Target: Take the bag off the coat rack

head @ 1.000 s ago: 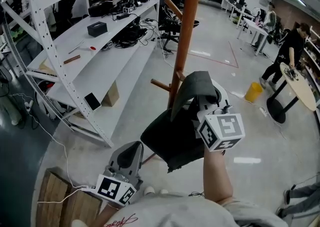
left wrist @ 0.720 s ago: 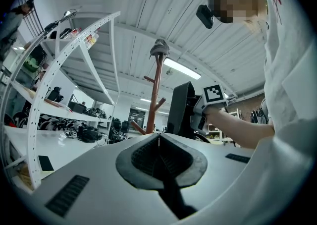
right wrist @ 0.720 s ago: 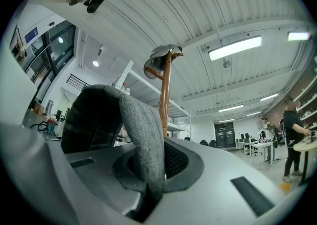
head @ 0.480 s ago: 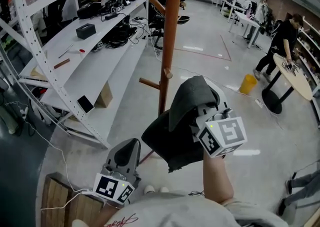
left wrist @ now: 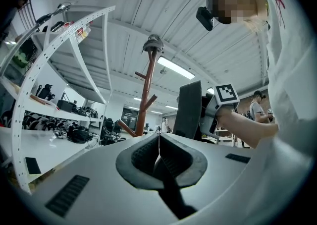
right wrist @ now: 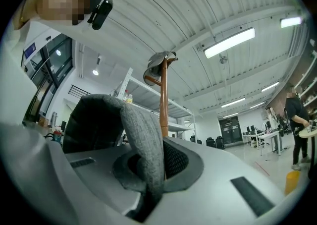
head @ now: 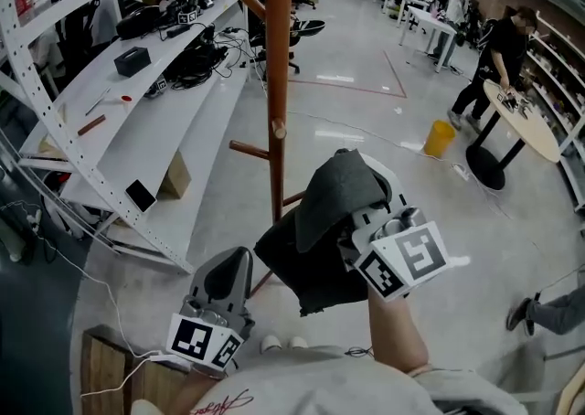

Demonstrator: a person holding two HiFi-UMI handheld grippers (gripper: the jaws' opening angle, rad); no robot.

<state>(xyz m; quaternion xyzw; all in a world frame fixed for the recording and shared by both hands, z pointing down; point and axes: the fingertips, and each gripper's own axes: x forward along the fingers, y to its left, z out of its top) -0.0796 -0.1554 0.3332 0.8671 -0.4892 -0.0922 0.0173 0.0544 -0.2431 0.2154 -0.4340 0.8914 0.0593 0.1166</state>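
Step call: unhook looks done, now in the carry-away phase.

- Right gripper [head: 358, 219]: clenched on the lighter grey strap [right wrist: 143, 140] of the dark grey felt bag [head: 306, 262]. In the right gripper view the strap loops up over the jaws and is pinched between them.
- Bag location: hanging under the right gripper, in front of the brown wooden coat rack [head: 277, 57] near its lower pegs. No strap is on any peg. The left gripper view shows open air between bag and pole, so I read it as clear of the rack.
- Left gripper [head: 233, 265]: jaws pressed together, nothing between them. It is held low by the person's body, well apart from the bag.

Next move, my read:
- Hold the pinch. The whole weight hangs on one soft strap, and felt can creep out of the pads.
- Draw the bag straight away from the pole. The short lower peg [head: 249, 147] sticks out to the left of the pole, so don't swing that way.
- The left gripper is free to steady the bag's bottom edge if it sways.
- Can't tell where it's meant to be set down.
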